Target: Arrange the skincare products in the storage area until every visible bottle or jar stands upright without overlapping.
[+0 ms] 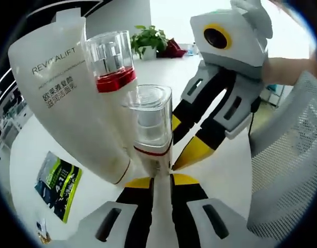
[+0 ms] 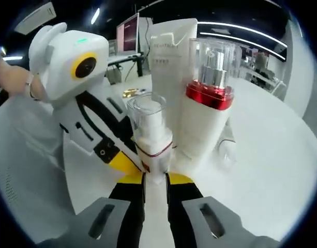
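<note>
Left gripper point(image 1: 161, 178): its yellow-tipped jaws are clamped on the base of the small pump bottle point(image 1: 150, 129), a white bottle with a clear cap and a thin red band. Right gripper point(image 2: 155, 176): its jaws are clamped on the same small pump bottle point(image 2: 152, 135) from the opposite side. Each gripper appears in the other's view: the right gripper point(image 1: 186, 152) enters the left gripper view from the upper right with its tips at the bottle's base, and the left gripper point(image 2: 128, 164) enters the right gripper view from the left.

Just behind the small pump bottle stands a taller pump bottle point(image 1: 109, 64) with a red collar and clear cap point(image 2: 210, 82). Behind that is a large white tube point(image 1: 60, 98) printed REVITALIFT, also seen upright in the right gripper view point(image 2: 171, 57). The three products are close together; whether they touch cannot be told.

Surface: a white round table point(image 1: 29, 155) point(image 2: 272, 155).

Left gripper view: a dark and green packet point(image 1: 57, 185) lies flat on the table to the left, a potted plant point(image 1: 149, 40) stands at the far edge, and a white mesh chair back point(image 1: 287, 165) stands at the right. Part of a person's arm point(image 1: 285, 70) shows behind the right gripper.

Right gripper view: a dim office with ceiling light strips, a monitor point(image 2: 127, 33) on a desk behind the table, and a person's hand point(image 2: 16, 80) behind the left gripper.
</note>
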### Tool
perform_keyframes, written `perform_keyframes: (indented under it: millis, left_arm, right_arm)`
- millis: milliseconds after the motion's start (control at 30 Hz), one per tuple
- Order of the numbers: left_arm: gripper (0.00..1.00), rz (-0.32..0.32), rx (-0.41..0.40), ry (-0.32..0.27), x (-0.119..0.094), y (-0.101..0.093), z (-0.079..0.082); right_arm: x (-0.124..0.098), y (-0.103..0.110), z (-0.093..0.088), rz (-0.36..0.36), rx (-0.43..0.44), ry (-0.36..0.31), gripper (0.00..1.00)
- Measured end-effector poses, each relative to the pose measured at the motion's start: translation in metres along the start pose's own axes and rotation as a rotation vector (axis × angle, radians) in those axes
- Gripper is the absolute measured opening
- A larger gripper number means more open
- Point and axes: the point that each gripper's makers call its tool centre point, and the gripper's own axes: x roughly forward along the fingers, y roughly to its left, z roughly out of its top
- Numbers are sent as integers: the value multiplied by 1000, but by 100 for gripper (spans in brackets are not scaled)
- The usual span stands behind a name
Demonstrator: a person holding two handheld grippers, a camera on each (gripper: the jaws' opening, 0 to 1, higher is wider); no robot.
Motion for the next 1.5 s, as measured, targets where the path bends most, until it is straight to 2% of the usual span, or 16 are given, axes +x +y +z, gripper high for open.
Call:
perform_keyframes:
  millis: [633,1033,1500]
  left_arm:
    - [9,14,-6,3,10,7,7]
    - [9,14,-13,10,10,7,5]
    - [9,33,-4,2,-12,10,5]
  right_arm:
    - [1,-13,-1,-37,30,3,12]
    - [1,-11,-2,-37,28,10,12]
    - [-10,-14,1,-59,28,9,14]
